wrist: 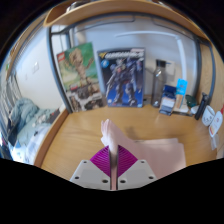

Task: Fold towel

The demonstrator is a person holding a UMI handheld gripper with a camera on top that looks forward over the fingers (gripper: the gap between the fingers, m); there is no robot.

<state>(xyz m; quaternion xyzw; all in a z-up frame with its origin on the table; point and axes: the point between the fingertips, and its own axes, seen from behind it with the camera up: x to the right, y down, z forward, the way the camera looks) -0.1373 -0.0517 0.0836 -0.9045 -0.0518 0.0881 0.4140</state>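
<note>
A pale pink towel [160,155] lies on the wooden table [80,135], just ahead of and to the right of my fingers. A fold or corner of it [108,132] rises up from between my fingertips. My gripper [111,160] is shut on this raised part of the towel; the two magenta pads [101,160] press together with only the thin cloth between them. The lower part of the towel is hidden behind the fingers.
Two boxes with printed figures [80,70] [125,75] stand against the wall at the table's back. Small items [175,98] stand at the back right. A grey cloth heap [25,120] lies to the left of the table.
</note>
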